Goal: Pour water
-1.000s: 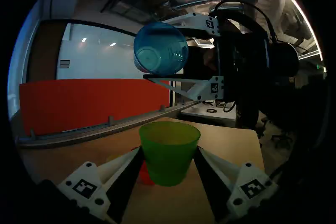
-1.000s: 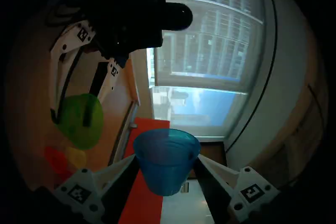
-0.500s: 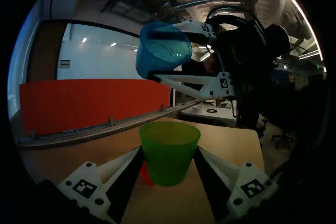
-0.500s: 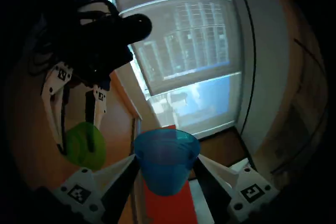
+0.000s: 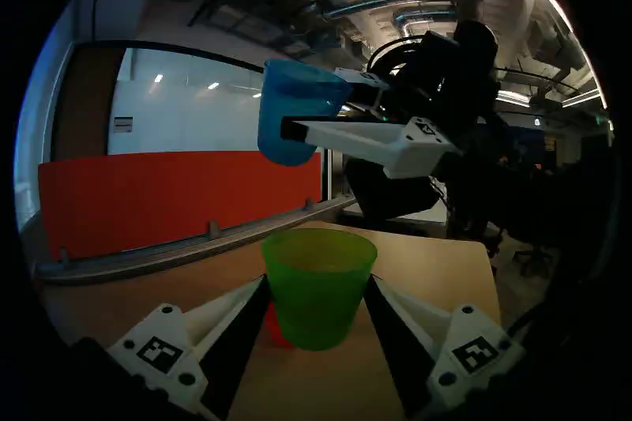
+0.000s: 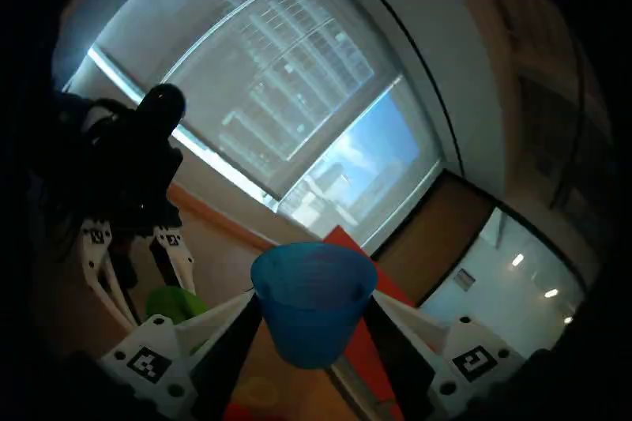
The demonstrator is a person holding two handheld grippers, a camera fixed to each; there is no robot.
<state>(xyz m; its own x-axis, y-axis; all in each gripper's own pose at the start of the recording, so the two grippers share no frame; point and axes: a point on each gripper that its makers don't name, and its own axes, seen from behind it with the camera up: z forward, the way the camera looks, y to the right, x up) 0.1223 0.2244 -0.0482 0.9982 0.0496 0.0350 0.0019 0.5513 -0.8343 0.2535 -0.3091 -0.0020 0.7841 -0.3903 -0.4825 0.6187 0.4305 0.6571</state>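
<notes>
Blue cup [image 5: 292, 117], clamped in right gripper [image 6: 314, 304], hangs higher than green cup [image 5: 318, 295].

Wooden table [image 5: 426, 255], red partition [image 5: 174, 192] (glass wall [image 5: 189, 113] above), bright blinded window [image 6: 300, 105]

Foreground: left gripper [image 5: 317, 285] w/ both fingers pressed on green cup [image 5: 318, 298], upright, over wooden table [image 5: 430, 263]. Red obj. [image 5: 273, 328] just behind cup's base, mostly hidden. Above, well apart: right gripper [image 5: 312, 105] holds blue cup [image 5: 291, 117] in mid-air, nearly upright, mouth up. Bkgd: red-orange panel [image 5: 174, 192].
</notes>
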